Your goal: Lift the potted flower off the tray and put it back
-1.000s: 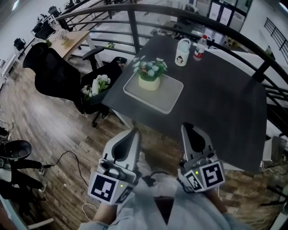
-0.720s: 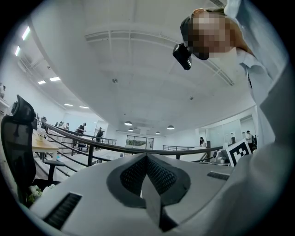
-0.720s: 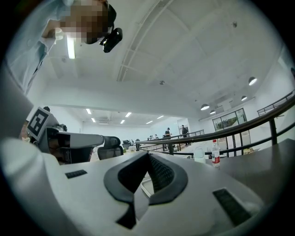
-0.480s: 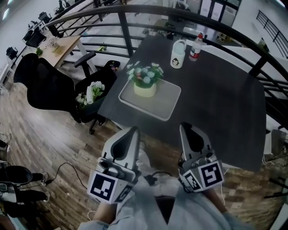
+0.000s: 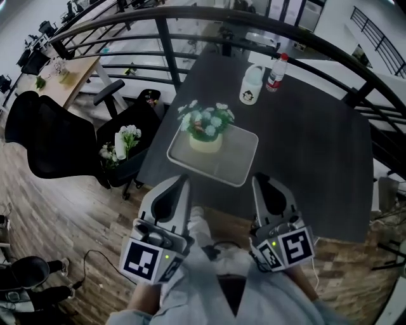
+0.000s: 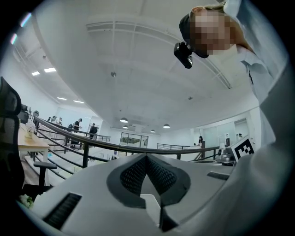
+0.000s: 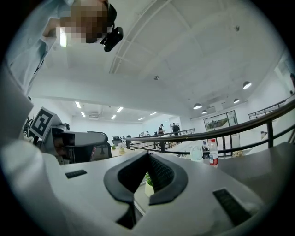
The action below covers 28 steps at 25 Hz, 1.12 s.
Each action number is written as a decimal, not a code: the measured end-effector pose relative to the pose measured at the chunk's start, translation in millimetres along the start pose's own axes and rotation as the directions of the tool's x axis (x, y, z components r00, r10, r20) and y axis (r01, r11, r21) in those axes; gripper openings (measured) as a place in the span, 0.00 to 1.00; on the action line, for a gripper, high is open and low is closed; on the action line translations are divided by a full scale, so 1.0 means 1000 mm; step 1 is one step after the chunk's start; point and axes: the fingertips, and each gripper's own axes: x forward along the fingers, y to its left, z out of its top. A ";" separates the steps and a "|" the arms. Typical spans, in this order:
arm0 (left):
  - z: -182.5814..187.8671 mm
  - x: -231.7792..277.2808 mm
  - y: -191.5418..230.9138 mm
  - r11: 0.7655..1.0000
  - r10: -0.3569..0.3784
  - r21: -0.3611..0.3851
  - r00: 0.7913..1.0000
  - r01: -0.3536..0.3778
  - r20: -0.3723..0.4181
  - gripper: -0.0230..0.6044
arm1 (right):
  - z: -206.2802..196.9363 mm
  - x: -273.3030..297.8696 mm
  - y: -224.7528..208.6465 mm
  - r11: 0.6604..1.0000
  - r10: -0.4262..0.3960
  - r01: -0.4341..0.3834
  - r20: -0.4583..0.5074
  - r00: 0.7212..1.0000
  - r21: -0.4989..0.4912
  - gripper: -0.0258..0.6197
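The potted flower (image 5: 205, 129), pale blossoms in a cream pot, stands at the far left of a grey tray (image 5: 231, 163) on the dark table (image 5: 311, 159). In the head view my left gripper (image 5: 175, 190) and right gripper (image 5: 266, 189) hover side by side just short of the table's near edge, both shut and holding nothing. Through the right gripper view a sliver of the pot (image 7: 148, 186) shows between the closed jaws. The left gripper view shows only railing and ceiling past its shut jaws.
A white mug (image 5: 251, 86) and a water bottle (image 5: 275, 72) stand at the table's far side. A black office chair (image 5: 76, 149) carrying a white flower bunch (image 5: 122, 141) sits left of the table. A dark railing (image 5: 190, 16) curves behind.
Both grippers have moved forward toward the table's near edge, still shut. The tray and flower now lie closer in the head view.
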 end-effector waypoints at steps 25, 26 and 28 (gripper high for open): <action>-0.011 0.089 0.111 0.971 -0.239 -0.031 0.969 0.237 -0.060 0.04 | -0.018 0.124 -0.008 0.975 -0.220 0.220 -0.051 0.974 0.002 0.05; -0.012 0.091 0.113 0.969 -0.247 -0.032 0.967 0.245 -0.059 0.04 | -0.019 0.127 -0.006 0.975 -0.223 0.224 -0.053 0.973 0.002 0.05; -0.010 0.095 0.116 0.965 -0.263 -0.032 0.964 0.261 -0.047 0.04 | -0.021 0.133 -0.005 0.973 -0.231 0.231 -0.054 0.972 0.002 0.05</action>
